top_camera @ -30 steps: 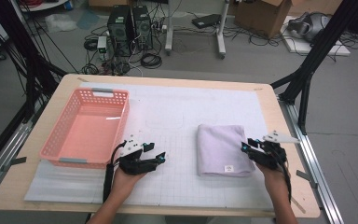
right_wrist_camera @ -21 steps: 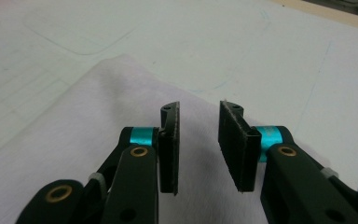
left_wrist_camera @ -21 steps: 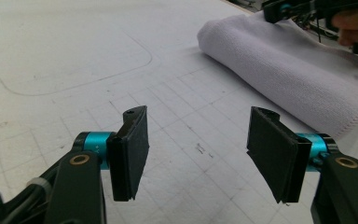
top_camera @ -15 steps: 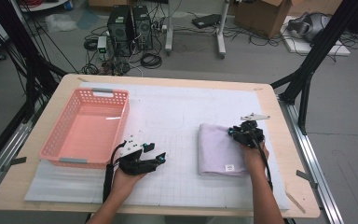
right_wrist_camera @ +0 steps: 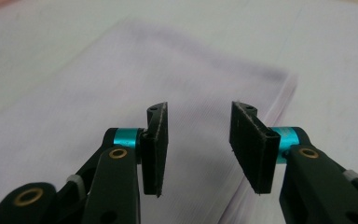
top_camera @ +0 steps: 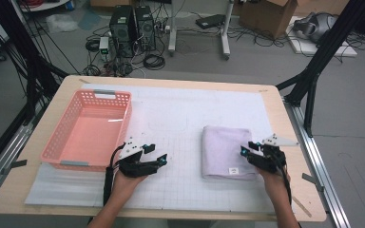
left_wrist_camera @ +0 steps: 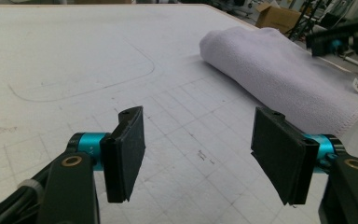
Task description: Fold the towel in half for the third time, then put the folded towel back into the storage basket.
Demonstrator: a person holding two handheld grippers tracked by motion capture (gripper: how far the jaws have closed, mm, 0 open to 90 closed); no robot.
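Towel [top_camera: 228, 151] lies folded at right of surface [top_camera: 180, 109], basket [top_camera: 88, 130] well left. Right gripper [top_camera: 247, 153] back at towel's near-right edge, jaws just reopened, nothing between: regrasp likely. Left gripper [top_camera: 158, 160] wide, empty, unmoved.

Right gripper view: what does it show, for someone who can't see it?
Two black pads of the right tool stand apart with nothing between them, having just been opening. Behind them lies a folded, pale purple towel, blurry, on a white table mat.
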